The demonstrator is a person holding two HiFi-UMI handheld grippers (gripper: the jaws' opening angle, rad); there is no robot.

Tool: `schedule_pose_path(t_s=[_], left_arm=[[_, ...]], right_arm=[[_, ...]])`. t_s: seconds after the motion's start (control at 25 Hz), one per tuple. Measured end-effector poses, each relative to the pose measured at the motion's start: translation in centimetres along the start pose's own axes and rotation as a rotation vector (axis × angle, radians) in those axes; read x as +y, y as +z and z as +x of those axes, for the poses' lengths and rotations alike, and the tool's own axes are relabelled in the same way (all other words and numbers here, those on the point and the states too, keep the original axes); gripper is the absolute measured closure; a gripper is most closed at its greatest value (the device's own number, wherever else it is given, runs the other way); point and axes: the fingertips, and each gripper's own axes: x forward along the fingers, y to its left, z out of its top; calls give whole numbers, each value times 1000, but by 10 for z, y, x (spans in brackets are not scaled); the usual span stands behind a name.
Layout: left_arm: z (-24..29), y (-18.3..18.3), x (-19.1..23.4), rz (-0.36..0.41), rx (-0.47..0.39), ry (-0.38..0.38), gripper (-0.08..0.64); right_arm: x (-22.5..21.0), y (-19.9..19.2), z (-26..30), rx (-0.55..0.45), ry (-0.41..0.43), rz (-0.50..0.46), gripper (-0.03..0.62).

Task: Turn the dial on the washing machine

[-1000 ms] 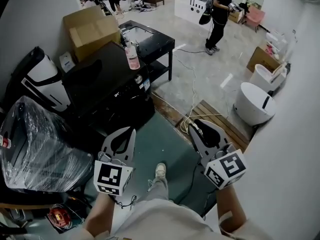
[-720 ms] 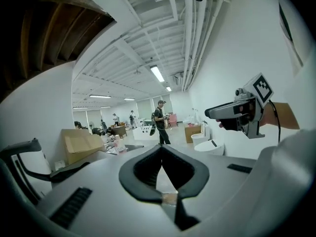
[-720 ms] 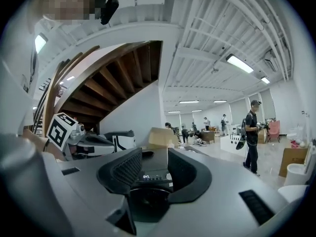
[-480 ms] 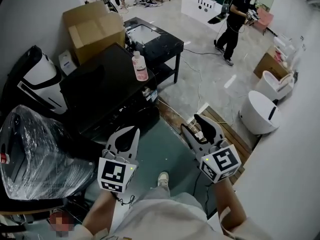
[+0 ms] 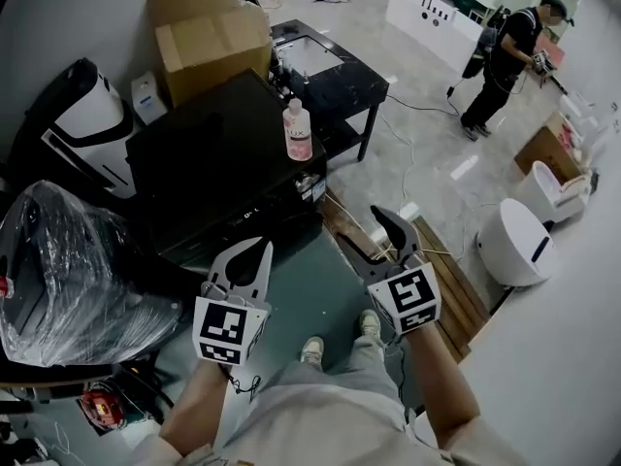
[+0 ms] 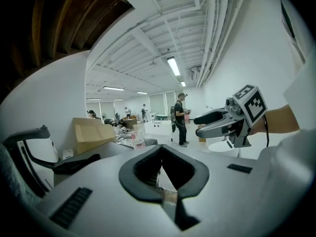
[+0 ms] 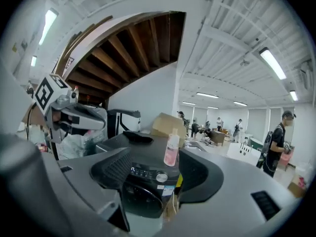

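White-shelled and marked with square-patterned cubes, the two grippers are held out just above the person's pale trousers and one light shoe [image 5: 311,349]. The left gripper [image 5: 262,248] has its jaws drawn together with nothing in them; its own view shows only a thin slit between the dark pads [image 6: 143,169]. The right gripper [image 5: 367,233] stands wide apart and empty, its jaws having just been opening.

Ahead of both, and nearer the left gripper, sits the black washing machine [image 5: 218,163], apart from either tool. From the head view its front falls in shadow and the dial cannot be made out. The right gripper view looks straight at that front: the silver dial [image 7: 161,177] sits on the control strip above the round door, framed in the gap between the open jaws, well apart from them.

A pink bottle [image 5: 298,130] stands upright on the machine's top near its edge. Behind it lie a cardboard box [image 5: 213,35] and a black table [image 5: 330,71]. Farther off, a person [image 5: 505,61] stands on the grey floor.
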Motion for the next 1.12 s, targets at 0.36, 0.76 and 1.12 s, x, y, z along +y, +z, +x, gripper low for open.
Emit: schedule_pose_path(t_s=[0.36,0.76,1.12], left_arm=[[22,-14,36,-55,65,237,540],[34,-47,51,-168,141,483,540],[49,-75,56,-170,108,572,540]], right_arm=[[-23,-22,81,34,205,-96,273],[-26,-55,145,39,418,-168,267],[-30,-95,191,99,442,-271,267]])
